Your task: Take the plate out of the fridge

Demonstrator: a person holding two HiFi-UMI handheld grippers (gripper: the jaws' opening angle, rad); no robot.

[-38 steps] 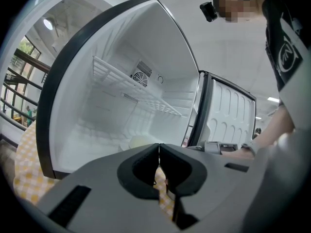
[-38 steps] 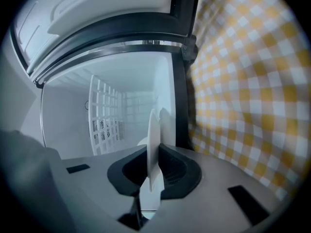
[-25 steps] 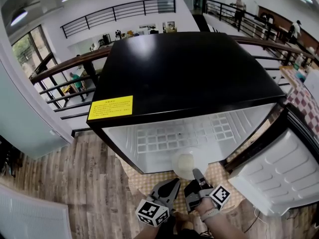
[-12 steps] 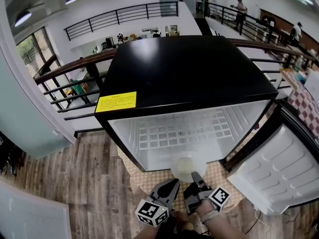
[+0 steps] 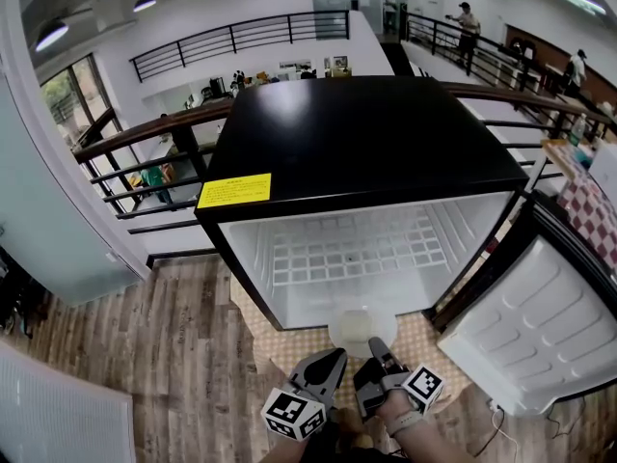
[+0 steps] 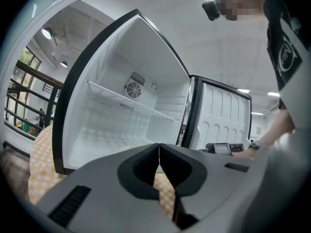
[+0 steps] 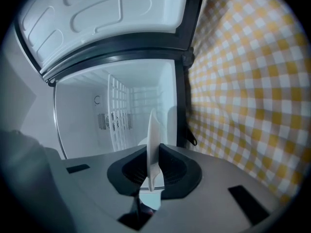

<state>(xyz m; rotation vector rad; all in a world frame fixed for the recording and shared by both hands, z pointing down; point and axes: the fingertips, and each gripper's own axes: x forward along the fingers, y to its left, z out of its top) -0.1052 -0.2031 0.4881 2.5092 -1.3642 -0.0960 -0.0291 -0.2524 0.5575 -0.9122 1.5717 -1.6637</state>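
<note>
- Wooden flooring surrounds the open fridge (image 5: pixel 366 152).
- Right gripper (image 7: pixel 154 171) jaws pinch the plate (image 5: pixel 353 328) by its rim, just outside the fridge.
- Left gripper (image 6: pixel 159 161) jaws closed, empty.

White plate (image 7: pixel 152 125) edge-on in right claw (image 7: pixel 153 148)

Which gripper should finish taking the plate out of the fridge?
The right gripper: its jaws are shut on the plate by its rim. The left gripper is shut and empty.
</note>
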